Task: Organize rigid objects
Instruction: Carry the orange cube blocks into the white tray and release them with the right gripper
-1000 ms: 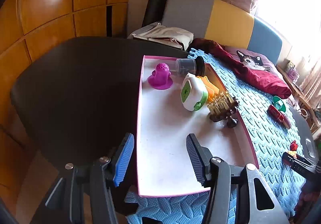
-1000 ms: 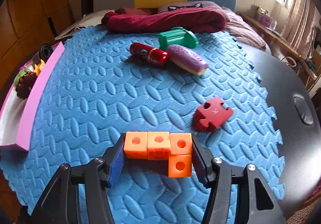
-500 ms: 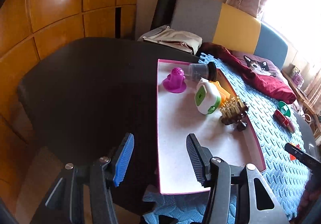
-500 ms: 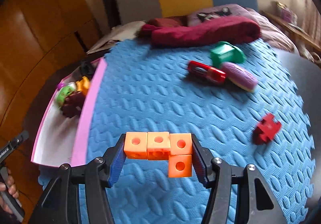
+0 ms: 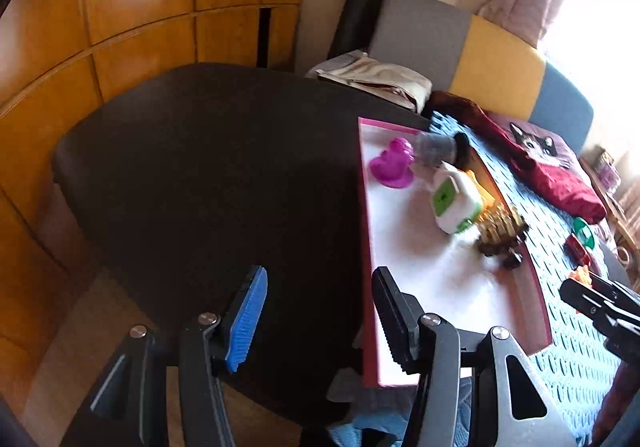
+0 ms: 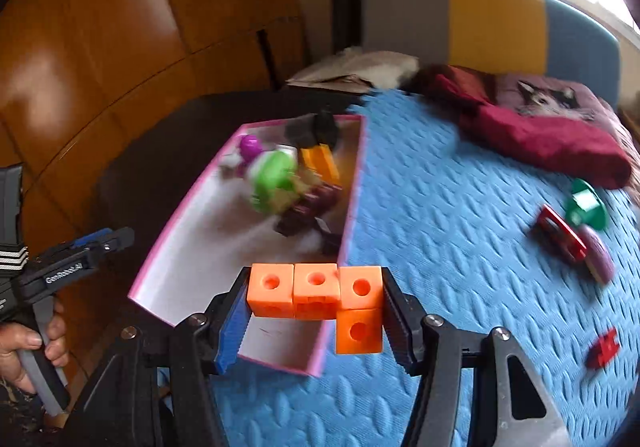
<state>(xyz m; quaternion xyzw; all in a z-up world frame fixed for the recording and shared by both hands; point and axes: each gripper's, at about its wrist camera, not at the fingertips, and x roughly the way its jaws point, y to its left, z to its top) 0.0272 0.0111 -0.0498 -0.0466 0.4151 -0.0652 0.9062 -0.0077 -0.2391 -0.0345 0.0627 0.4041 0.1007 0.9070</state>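
My right gripper is shut on an orange block piece made of linked cubes and holds it in the air over the near right corner of the pink-rimmed white tray. The tray holds a purple toy, a green and white box, a dark-capped jar and a brown comb-like piece. My left gripper stands open and empty over the dark table, left of the tray. On the blue foam mat lie a red car, a green piece, a purple oval and a red puzzle piece.
A dark red cloth and cushions lie at the mat's far end before a grey, yellow and blue headboard. Wooden panels stand to the left. In the right wrist view, a hand holds the left gripper's handle at the left edge.
My right gripper has swung left across the mat with the orange blocks, up to the tray's edge. The left gripper has drifted left, away from the tray.
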